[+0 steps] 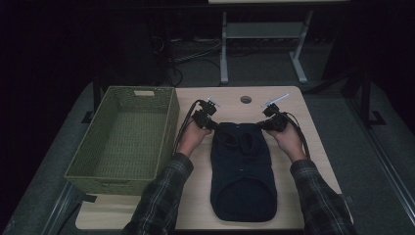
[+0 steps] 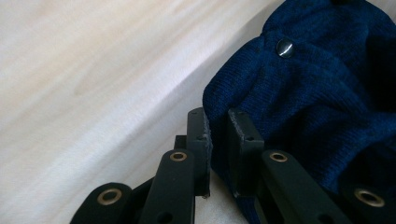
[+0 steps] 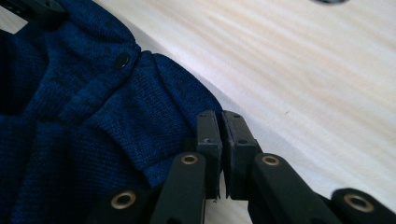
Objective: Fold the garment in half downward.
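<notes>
the risk we see is a shallow bite. in the left gripper view, the left gripper (image 2: 217,135) has its jaws clenched on the edge of the navy knit garment (image 2: 317,93), with a fold of knit filling the narrow gap between the pads at lower centre of the frame. in the right gripper view, the right gripper (image 3: 220,140) pinches so close at lower centre that we see almost no cloth between the pads; the garment's corner reaches them from the left, so we judge it gripped only by a thin edge. if we lift now, that corner could slip free and the garment would hang from one side, twist and drag on the table (image 2: 93,70). soft knit also stretches, so an uneven pull could skew it.

in the high view the garment (image 1: 243,171) lies flat at lower centre of the table, its neck end toward the top of the frame, the left gripper (image 1: 209,122) and right gripper (image 1: 264,123) at its two upper corners. farther to the left stands the green woven basket (image 1: 169,117), apart from the cloth.
</notes>
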Motion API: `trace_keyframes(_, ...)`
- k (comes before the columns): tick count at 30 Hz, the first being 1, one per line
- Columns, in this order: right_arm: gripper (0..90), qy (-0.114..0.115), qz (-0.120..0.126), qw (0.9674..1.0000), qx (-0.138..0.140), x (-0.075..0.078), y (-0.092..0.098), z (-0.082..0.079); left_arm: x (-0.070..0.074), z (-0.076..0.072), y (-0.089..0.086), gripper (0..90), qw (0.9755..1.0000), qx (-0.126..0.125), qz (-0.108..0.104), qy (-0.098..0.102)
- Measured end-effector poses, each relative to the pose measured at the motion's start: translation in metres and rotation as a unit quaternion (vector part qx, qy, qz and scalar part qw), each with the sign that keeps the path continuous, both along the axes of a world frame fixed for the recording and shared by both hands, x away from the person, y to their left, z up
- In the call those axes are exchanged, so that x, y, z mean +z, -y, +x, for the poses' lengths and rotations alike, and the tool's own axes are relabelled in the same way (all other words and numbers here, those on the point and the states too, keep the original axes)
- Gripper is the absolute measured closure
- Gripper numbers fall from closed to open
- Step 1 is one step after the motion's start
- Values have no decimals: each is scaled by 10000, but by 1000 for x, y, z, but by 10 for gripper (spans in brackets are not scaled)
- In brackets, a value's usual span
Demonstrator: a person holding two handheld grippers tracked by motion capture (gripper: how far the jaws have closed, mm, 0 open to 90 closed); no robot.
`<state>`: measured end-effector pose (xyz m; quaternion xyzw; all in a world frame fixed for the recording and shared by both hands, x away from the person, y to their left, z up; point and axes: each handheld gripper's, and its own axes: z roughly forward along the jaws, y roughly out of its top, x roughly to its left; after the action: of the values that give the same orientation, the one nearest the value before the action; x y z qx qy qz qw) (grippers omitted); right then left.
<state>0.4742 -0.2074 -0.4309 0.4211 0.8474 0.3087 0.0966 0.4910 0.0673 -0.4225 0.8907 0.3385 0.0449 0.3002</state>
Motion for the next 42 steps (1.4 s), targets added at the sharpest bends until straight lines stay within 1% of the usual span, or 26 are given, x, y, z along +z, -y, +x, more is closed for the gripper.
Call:
trace_keyframes(5, 862, 190, -28, 9998, 36, 18, -1, -3, 15, -2, -2, 803, 9999, 8, -51, 135)
trace_keyframes(7, 862, 266, -24, 9996, 39, 25, -1, -4, 21, -2, -3, 803, 9996, -2, -55, 261)
trace_keyframes(8, 862, 311, -24, 9995, 39, 28, -1, -4, 24, -3, -3, 803, 9996, 14, -66, 276)
trace_keyframes(13, 862, 516, 17, 9987, 33, 41, -2, -6, 39, -5, -4, 803, 9987, 17, -53, 500)
trace_keyframes(19, 862, 688, 108, 9976, 42, 56, -1, -8, 57, -7, -4, 804, 9972, 12, -66, 749)
trace_keyframes(22, 863, 797, 60, 9968, 64, 64, 0, -9, 65, -8, -4, 803, 9963, 19, -73, 855)
trace_keyframes(27, 862, 957, 108, 9953, 59, 78, 1, -12, 80, -11, -2, 803, 9942, 40, -98, 1066)
trace_keyframes(28, 862, 1012, 109, 9948, 69, 81, 2, -13, 83, -12, -2, 803, 9938, 8, -55, 1111)
trace_keyframes(31, 863, 1114, 119, 9937, 69, 86, 2, -17, 89, -17, -1, 803, 9928, -14, -75, 1195)
trace_keyframes(33, 862, 1144, 132, 9933, 101, 89, 3, -20, 90, -20, -1, 803, 9931, 13, -82, 1173)
trace_keyframes(38, 862, 1235, 99, 9921, 212, 91, 3, -30, 89, -31, -3, 803, 9927, -14, -107, 1203)
trace_keyframes(42, 862, 1261, 147, 9916, 249, 89, 3, -40, 87, -38, -6, 803, 9925, -14, -162, 1209)
